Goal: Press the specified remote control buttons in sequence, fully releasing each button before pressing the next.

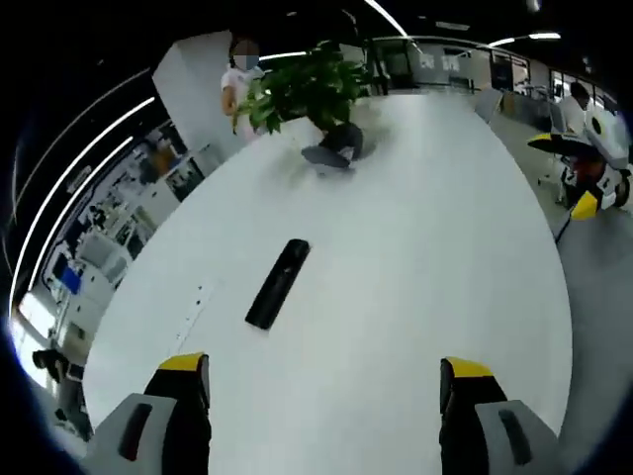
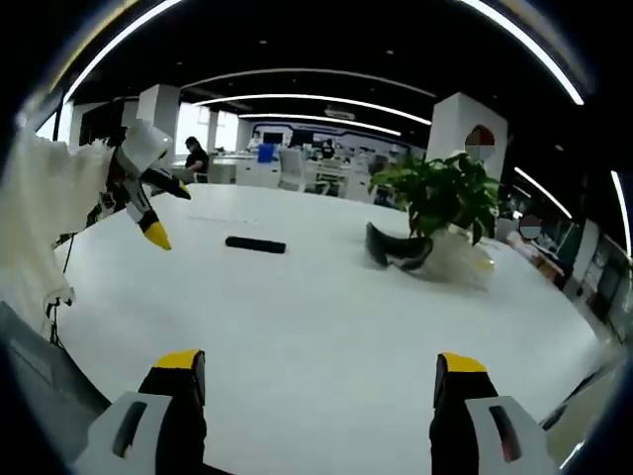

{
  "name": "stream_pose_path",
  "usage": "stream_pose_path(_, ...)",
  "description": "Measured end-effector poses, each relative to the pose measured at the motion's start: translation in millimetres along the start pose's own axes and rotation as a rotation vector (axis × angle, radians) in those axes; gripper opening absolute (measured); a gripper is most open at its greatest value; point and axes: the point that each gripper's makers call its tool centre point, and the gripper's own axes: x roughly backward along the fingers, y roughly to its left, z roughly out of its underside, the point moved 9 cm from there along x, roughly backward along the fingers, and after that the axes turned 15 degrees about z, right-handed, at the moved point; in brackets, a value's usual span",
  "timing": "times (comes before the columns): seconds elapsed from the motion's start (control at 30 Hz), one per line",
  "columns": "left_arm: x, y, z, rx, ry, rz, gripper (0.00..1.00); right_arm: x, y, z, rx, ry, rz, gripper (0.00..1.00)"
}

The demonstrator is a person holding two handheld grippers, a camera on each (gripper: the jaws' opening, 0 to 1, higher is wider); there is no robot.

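A black remote control (image 1: 277, 284) lies flat on the white table (image 1: 415, 277), well ahead of my left gripper (image 1: 321, 386) and a little to its left. That gripper's yellow-tipped jaws stand wide apart with nothing between them. In the right gripper view the remote control (image 2: 255, 244) lies far off on the table (image 2: 326, 327), left of centre. My right gripper (image 2: 315, 384) is open and empty above the table's near part. The left gripper (image 2: 148, 193) hangs in the air at the left, above and short of the remote. The right gripper (image 1: 596, 173) shows at the table's right edge.
A potted green plant (image 1: 307, 84) stands at the table's far end with a dark curved object (image 1: 336, 146) beside it; both appear as the plant (image 2: 445, 198) and dark object (image 2: 401, 249). A white strip (image 1: 195, 305) lies left of the remote. A person (image 1: 237, 84) stands behind the plant.
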Motion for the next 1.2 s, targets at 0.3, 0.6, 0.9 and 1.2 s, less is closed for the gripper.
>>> stream_pose_path(0.3,35,-74.9,7.6,0.069,-0.189,-0.082,1.00,0,-3,-1.1,-0.018,-0.006,0.008,0.97)
stream_pose_path(0.6,52,-130.9,31.0,0.183,-0.289,-0.180,1.00,1,-5,-1.5,-0.034,-0.008,0.008,0.97)
stream_pose_path(0.9,67,-176.2,55.9,0.268,-0.349,-0.357,1.00,1,-6,-1.4,-0.031,-0.007,0.014,0.97)
stream_pose_path(1.2,64,-192.7,84.2,0.390,-0.396,-0.456,1.00,2,-4,-1.4,-0.037,-0.005,0.002,0.99)
